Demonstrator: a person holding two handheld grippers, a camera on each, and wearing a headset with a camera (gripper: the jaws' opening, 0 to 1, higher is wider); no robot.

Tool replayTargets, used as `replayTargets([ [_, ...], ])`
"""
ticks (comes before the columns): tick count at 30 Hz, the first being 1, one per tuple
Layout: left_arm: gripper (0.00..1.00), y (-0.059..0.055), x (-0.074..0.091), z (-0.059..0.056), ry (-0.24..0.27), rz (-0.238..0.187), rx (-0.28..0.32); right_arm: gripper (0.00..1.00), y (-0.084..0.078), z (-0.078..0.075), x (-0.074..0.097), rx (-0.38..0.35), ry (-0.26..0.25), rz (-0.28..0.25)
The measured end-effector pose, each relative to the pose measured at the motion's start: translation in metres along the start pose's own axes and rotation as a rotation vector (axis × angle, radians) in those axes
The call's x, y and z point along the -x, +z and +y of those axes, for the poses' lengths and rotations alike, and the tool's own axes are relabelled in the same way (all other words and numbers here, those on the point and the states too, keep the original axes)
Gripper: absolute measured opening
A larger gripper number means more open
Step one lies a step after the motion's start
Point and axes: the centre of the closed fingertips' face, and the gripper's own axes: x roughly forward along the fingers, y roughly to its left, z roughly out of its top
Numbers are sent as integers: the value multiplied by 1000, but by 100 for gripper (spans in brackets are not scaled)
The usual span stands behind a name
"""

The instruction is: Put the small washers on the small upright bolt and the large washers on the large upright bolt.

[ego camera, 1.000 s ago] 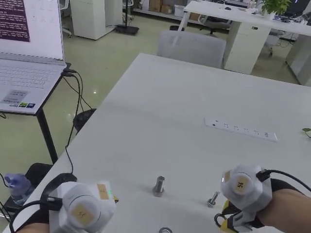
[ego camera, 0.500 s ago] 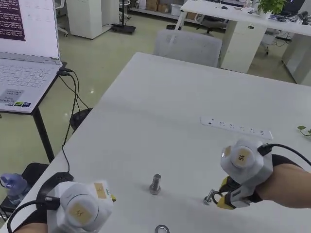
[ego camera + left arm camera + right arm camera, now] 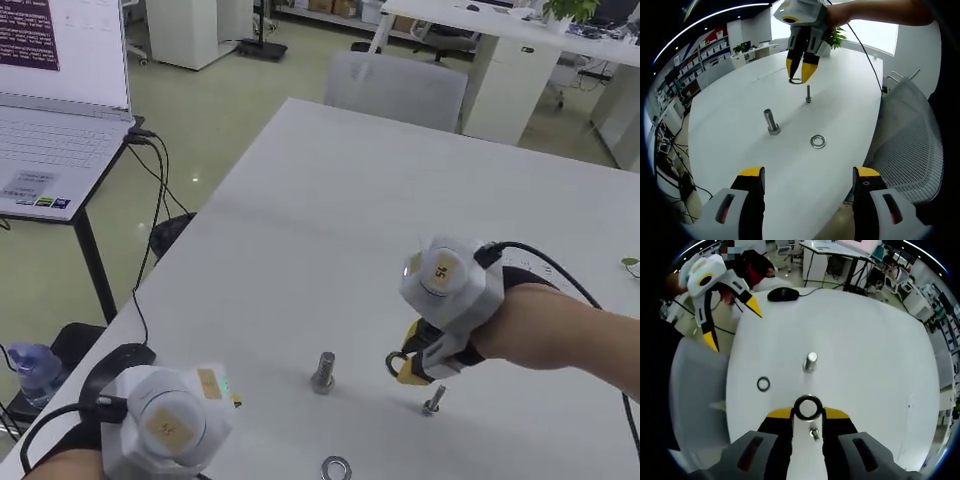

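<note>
Right gripper (image 3: 400, 366), forearm raised and jaws angled down, pinches a washer (image 3: 807, 407) just above the small bolt (image 3: 433, 401); left gripper (image 3: 810, 172) gapes wide, held low.

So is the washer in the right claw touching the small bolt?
Apart. The left gripper view shows bare table between the held washer and the small bolt.

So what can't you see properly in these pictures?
- Head view: jaws of the left gripper are cut off by the bottom edge.
- Right gripper view: the small bolt is mostly hidden by the jaws of the right gripper, which holds a washer.
- Head view: the laptop writing is too small to read, and the edge cuts it off.
</note>
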Motion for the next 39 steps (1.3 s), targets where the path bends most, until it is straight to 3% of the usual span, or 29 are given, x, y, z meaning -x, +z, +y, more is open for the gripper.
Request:
replayTargets([
  [7,71,1,-3,0,-4,-5,3,22,20,-4,-11,10,13,-4],
  [24,77,4,-9,6,-4,-26,18,22,42,-5,-32,43,36,5],
  [39,75,-3,-10,3,-8,-15,24,22,56,-9,-50,55,52,15],
])
